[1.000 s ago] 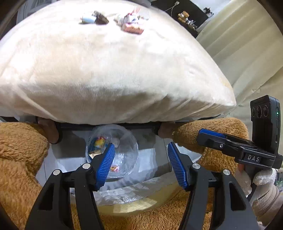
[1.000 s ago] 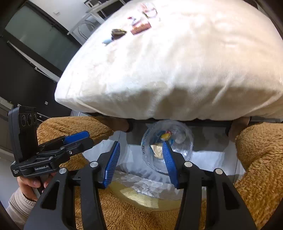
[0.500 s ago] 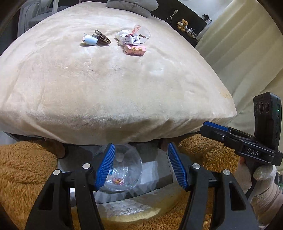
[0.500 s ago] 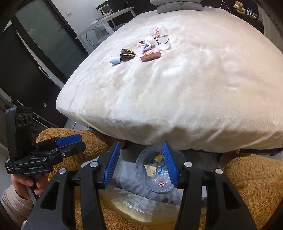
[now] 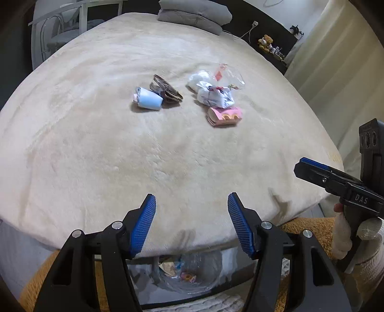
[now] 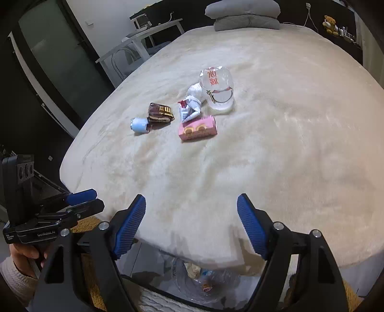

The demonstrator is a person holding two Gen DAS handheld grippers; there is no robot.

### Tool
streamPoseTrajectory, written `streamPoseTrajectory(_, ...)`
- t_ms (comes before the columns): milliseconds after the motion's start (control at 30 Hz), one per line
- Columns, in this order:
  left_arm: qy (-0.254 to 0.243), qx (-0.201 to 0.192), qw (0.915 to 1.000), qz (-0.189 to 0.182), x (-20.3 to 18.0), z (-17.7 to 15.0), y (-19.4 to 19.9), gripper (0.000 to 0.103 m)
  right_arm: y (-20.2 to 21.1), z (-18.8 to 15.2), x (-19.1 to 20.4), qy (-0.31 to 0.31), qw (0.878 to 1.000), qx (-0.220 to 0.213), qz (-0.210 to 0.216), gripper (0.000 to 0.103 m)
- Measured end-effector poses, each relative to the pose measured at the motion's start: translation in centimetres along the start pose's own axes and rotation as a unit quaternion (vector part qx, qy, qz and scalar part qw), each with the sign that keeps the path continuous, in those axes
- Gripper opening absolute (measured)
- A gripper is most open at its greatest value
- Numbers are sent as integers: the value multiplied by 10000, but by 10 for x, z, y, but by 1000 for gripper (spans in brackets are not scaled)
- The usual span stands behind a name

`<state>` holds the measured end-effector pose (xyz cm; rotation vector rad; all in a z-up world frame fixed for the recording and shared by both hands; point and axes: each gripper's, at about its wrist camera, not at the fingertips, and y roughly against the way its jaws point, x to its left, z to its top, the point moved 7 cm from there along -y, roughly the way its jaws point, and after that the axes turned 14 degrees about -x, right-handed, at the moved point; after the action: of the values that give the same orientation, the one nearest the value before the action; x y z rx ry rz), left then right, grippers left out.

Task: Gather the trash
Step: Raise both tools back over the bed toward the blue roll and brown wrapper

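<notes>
At the bottom centre of both wrist views, just below the bed's near edge, I see a clear plastic bag (image 5: 189, 276) on the floor with a few bits of wrapper already in it; I judge that part of the collecting is done.

My left gripper (image 5: 192, 225) fills the lower middle of its view with blue pads parted and nothing between them, so it is released and empty. My right gripper (image 6: 190, 226) sits in the lower middle of its own view; its jaws have just been opening, they now stand wide, and nothing lies between them either.

Beyond both tongs stretches the cream bed cover (image 6: 276, 156), bare across the middle of the frame.

Farther off, in the upper centre of each view, the remaining trash lies in a loose cluster: a pink snack packet (image 6: 198, 128), nearest me, a crumpled white wrapper (image 6: 189, 110) just behind it, a clear plastic cup (image 6: 217, 88) lying beside that, a brown wrapper (image 6: 160, 112) to the left, and a small pale blue cup (image 6: 138, 124) touching it. All of these are well apart from both grippers, so I judge that several pickups are left.

At the top edge sit grey pillows (image 6: 244, 14).
</notes>
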<state>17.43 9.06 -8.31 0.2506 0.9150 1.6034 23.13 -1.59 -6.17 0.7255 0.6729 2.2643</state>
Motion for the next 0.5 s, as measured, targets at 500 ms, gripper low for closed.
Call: streamPoseTrajectory(500,-429,-236,9981,365,48,79,-75,77,-108,44,-5,250,9993,261,-116,89)
